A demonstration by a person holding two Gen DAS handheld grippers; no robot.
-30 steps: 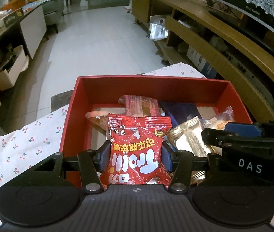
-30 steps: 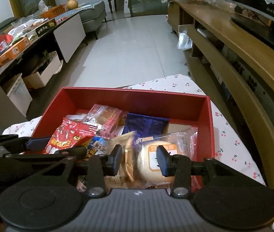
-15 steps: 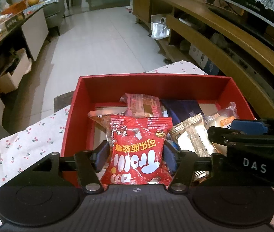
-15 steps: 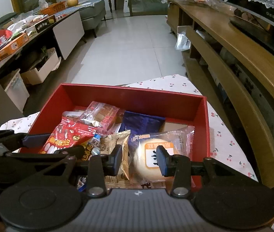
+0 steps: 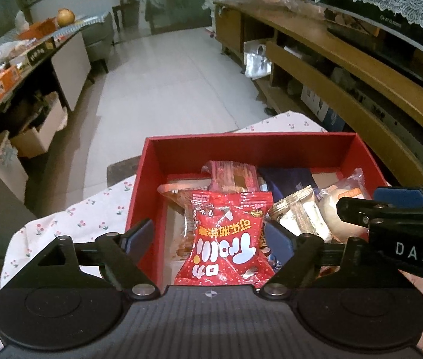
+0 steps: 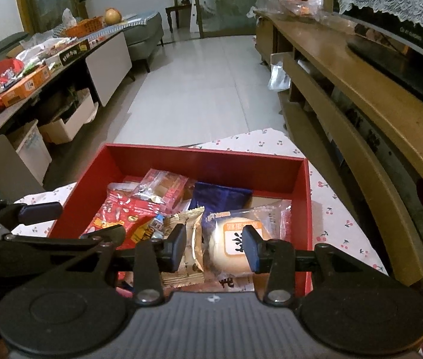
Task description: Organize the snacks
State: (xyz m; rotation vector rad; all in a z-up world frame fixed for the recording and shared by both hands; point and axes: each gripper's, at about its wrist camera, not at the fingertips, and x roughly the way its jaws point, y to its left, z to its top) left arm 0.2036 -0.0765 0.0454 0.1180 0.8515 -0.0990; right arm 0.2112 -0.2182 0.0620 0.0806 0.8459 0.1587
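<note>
The left gripper [image 5: 211, 239] has just been opening, its jaws standing clear of the red candy bag [image 5: 226, 239], released into the red box [image 5: 250, 146]. The right gripper [image 6: 214, 246] seems clenched on nothing, above the bun packet [image 6: 241, 242].

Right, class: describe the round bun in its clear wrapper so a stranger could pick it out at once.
Find the red cardboard box on the cherry-print tablecloth. In its near right corner lies the round pale bun in a clear plastic wrapper, beside a tan crimped packet. Only it is round, with an orange-bordered white label.
</note>
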